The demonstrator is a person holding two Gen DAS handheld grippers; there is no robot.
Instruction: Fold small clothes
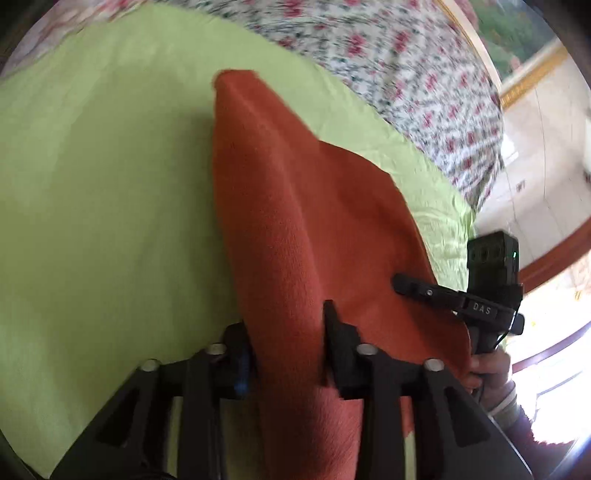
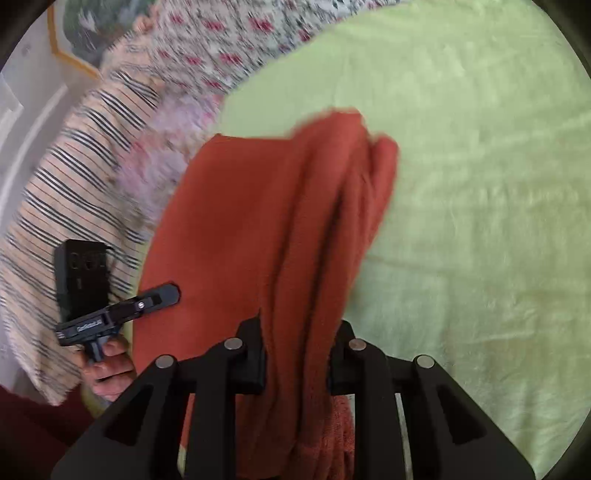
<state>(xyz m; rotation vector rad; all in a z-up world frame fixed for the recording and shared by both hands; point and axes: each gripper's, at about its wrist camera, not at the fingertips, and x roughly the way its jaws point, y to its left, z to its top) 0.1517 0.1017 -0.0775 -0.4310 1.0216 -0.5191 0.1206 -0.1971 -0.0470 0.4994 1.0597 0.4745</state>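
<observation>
Left claw point(image 1: 288, 354) is clamped on a bunched edge of the rust cloth point(image 1: 295, 206); right claw point(image 2: 299, 354) is clamped on another bunched edge of the same cloth. The cloth hangs between the two claws above the green sheet point(image 1: 92, 166), its far end drooping toward the sheet; whether it touches there I cannot tell.

Risks, as I judge them:
- The fabric is gathered in thick pleats inside each claw, so a layer could slip out under pull and the edge would drop crooked.
- Both views are motion-blurred, suggesting fast movement; a quick swing could flip the loose end under and leave a lumpy fold.
- Uneven height between the claws would skew the fold line.
- The floral quilt point(image 1: 388, 66) lies just beyond the cloth; the far end could land on it rather than on the sheet.

Counts: claws two, both gripping. Rust cloth one. Green sheet one. Floral quilt one. Striped fabric point(image 2: 74, 166) one, beside the cloth on its left in the right view. Framed picture point(image 2: 85, 26) one, far behind the cloth.
</observation>
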